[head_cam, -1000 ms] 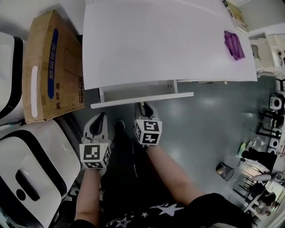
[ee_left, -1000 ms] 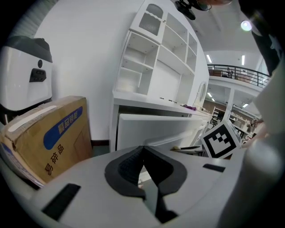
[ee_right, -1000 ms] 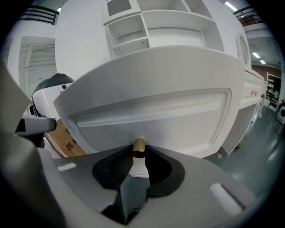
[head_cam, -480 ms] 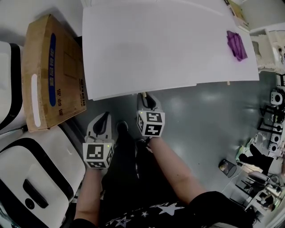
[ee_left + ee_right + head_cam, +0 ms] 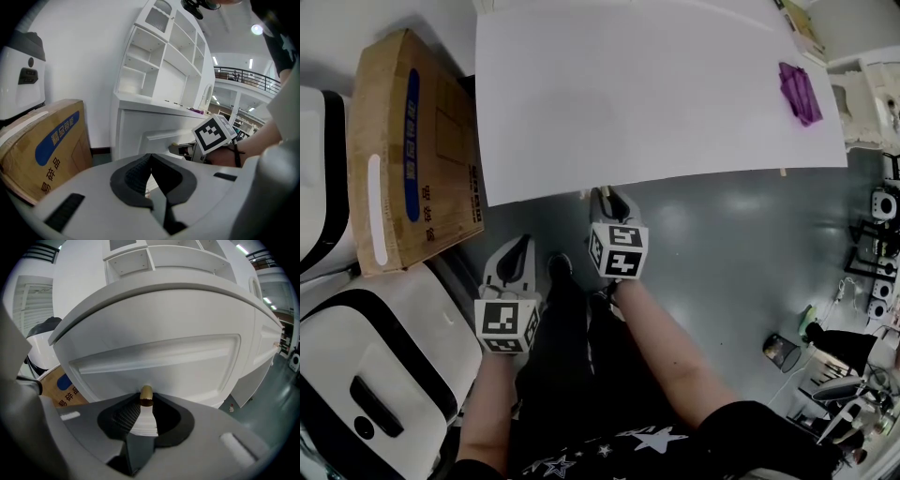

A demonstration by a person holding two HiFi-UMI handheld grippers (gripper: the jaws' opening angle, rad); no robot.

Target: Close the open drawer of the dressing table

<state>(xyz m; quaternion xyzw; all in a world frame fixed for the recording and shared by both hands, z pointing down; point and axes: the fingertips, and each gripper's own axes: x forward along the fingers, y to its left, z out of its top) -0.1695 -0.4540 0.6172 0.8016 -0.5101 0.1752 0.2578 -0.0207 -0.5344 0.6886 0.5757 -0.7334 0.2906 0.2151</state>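
The white dressing table (image 5: 656, 84) fills the top of the head view, and no drawer sticks out below its front edge. In the right gripper view the panelled drawer front (image 5: 159, 357) sits flush under the tabletop. My right gripper (image 5: 146, 401) is shut on the drawer's white knob (image 5: 145, 420), whose brass neck (image 5: 146, 393) meets the panel. From above, that right gripper (image 5: 602, 194) reaches just under the table's edge. My left gripper (image 5: 517, 246) hangs back to the left of it, shut on nothing, and points toward the drawer front (image 5: 159, 138).
A cardboard box (image 5: 408, 150) leans left of the table, above a white-and-black appliance (image 5: 366, 366). A purple item (image 5: 797, 92) lies on the tabletop's far right. Grey floor spreads to the right, with small equipment (image 5: 862, 244) along its edge. The person's legs are below the grippers.
The open drawer has slid in under the tabletop and no longer shows from above. My right gripper moved toward the table with the knob. The left gripper stayed put.
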